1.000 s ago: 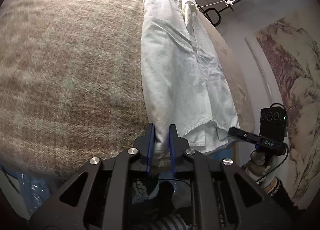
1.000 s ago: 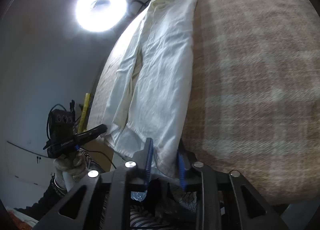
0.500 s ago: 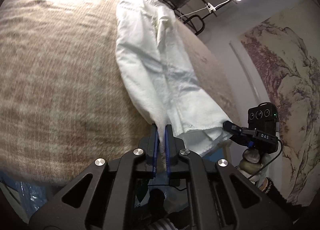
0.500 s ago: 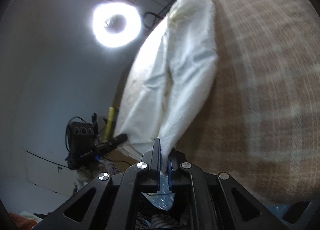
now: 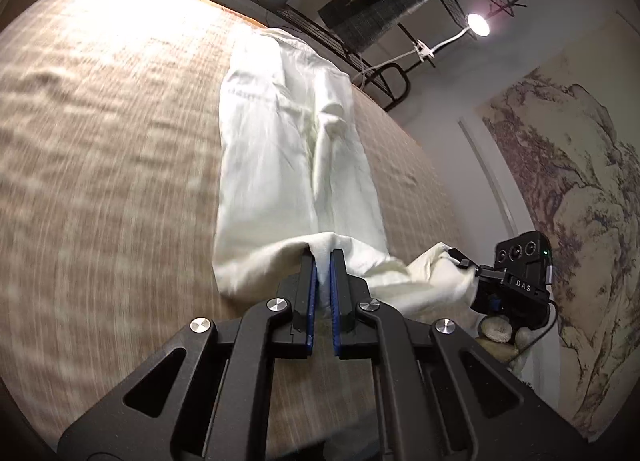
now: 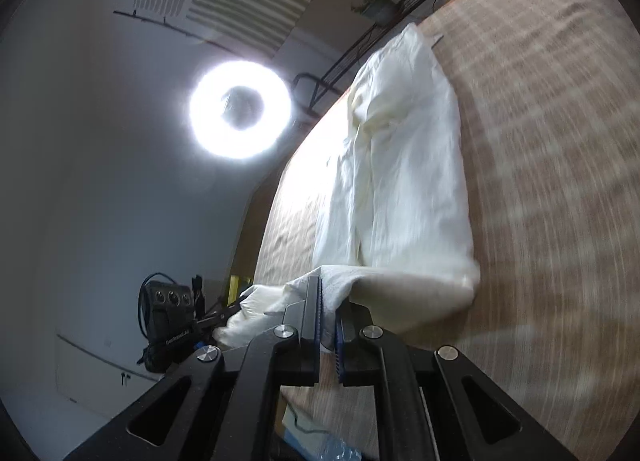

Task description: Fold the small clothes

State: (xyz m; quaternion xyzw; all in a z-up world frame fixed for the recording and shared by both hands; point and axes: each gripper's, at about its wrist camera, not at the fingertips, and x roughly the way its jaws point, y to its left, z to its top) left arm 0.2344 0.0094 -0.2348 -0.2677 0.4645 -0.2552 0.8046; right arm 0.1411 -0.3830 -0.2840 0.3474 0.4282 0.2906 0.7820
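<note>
Left gripper [image 5: 323, 257] and right gripper [image 6: 329, 285] showing black angular frames, blue finger pads, silver screws.

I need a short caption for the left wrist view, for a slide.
Left gripper shut on the hem of white trousers, lifted over a beige plaid cloth.

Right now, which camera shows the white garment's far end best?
The left wrist view: the white garment lies face-on, seams and far end readable. The right wrist view shows it obliquely, partly washed out by the ring light.
</note>
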